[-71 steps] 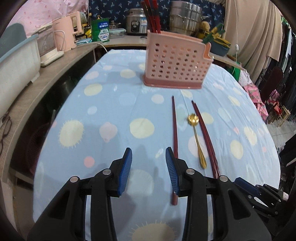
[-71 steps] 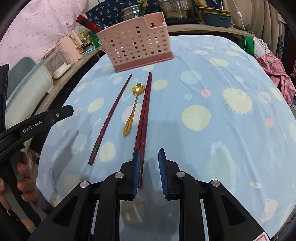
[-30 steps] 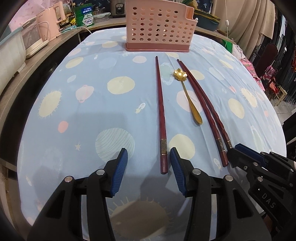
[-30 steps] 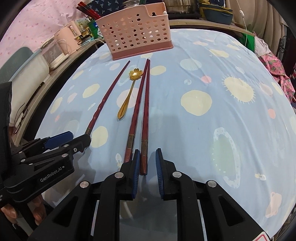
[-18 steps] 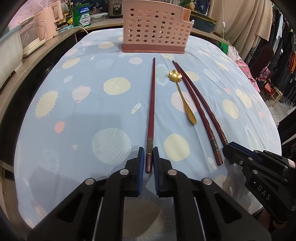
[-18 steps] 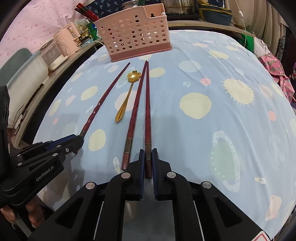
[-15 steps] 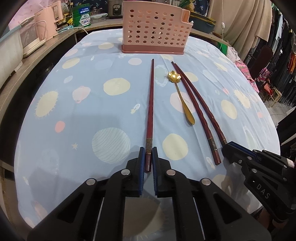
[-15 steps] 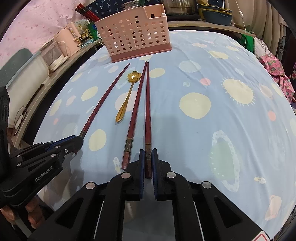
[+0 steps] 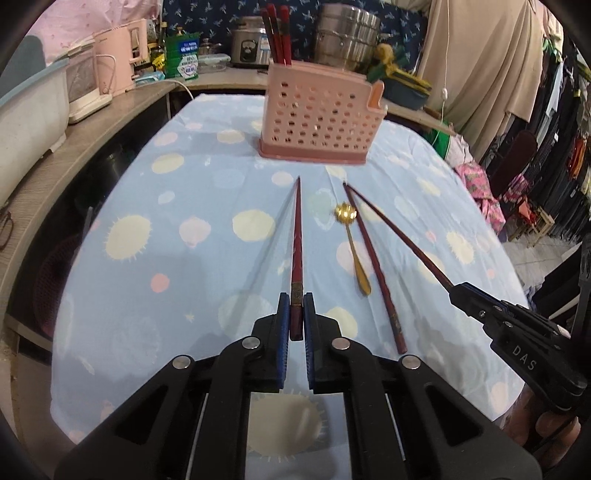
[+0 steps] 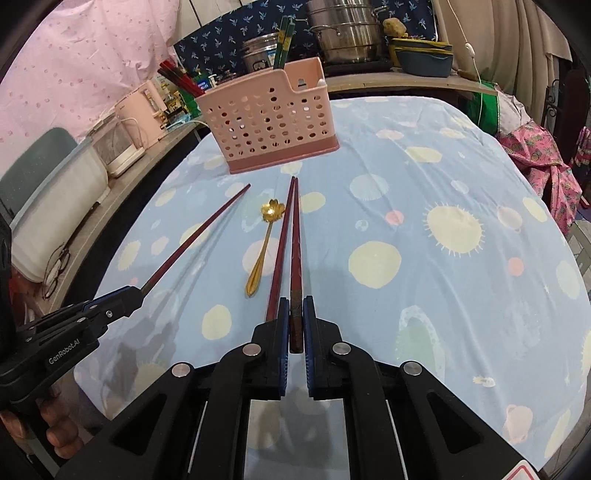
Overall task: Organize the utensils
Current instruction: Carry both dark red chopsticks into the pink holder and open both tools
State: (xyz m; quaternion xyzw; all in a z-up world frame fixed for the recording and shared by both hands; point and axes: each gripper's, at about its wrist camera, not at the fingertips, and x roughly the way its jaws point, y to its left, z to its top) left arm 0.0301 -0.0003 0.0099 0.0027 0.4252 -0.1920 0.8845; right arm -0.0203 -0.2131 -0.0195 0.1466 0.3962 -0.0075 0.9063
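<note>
Two dark red chopsticks pinched, one per gripper – left gripper clamped on the butt end of the left chopstick, right gripper clamped on the butt of the right chopstick, each stick running straight ahead of its fingers with the tip aimed at the pink utensil basket. Judged as early in the task: a few red chopsticks already standing at the basket's far left end, nothing from the cloth delivered yet. Left behind on the blue tablecloth – a third chopstick just left of the right fingers, nearly touching the held one, and the gold spoon just beyond it, between the two grippers. Remaining: carrying both held sticks to the basket, then the last chopstick and spoon
</note>
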